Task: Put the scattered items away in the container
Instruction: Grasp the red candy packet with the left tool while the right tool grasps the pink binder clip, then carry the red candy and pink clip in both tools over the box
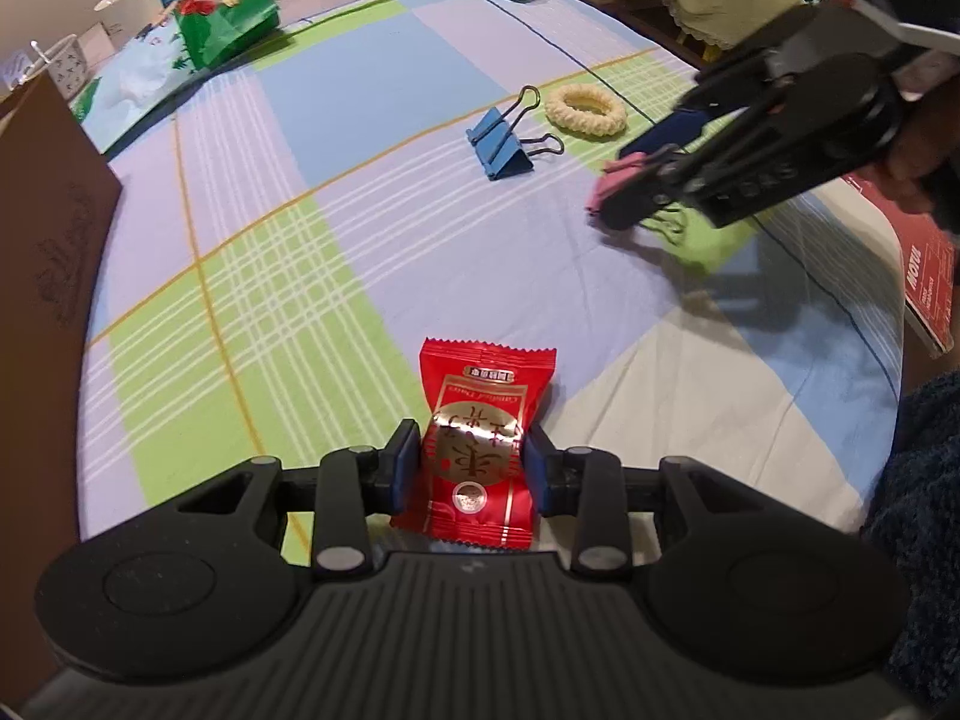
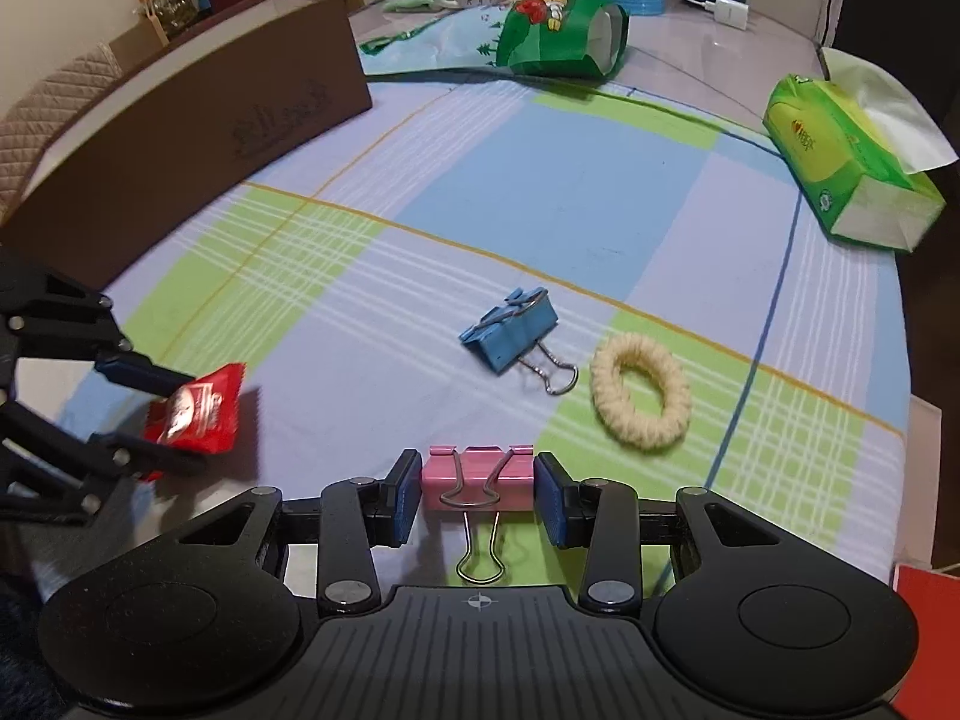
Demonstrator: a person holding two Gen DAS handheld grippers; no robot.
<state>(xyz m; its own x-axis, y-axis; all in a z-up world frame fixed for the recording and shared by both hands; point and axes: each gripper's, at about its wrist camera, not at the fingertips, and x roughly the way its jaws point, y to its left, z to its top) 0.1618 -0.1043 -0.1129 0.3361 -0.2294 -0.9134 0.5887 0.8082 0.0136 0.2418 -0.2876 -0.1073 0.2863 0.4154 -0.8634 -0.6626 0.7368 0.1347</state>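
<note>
- Left hand-held gripper closed on a red sachet, pads pinching its middle — lifted off the cloth, judging by the right view.
- Right hand-held gripper closed on a pink clip, pads on the two ends of its body, wire handle hanging toward the camera.
- Left on the tabletop: blue clip and just beside it, apart, a cream ring, both mid-cloth.
- Brown box, likely the container, at the far left edge, well apart from both.
- Sachet: probably light, crinkly, slick foil; holds best across the padded centre, not the sealed fringe.
- Clips: stiff steel, likely light but slippery; best taken across the flat body, since the wire loops swing.
- Ring: looks soft and knitted, squashy; pinching one side of the band should do — no fragility expected.
</note>
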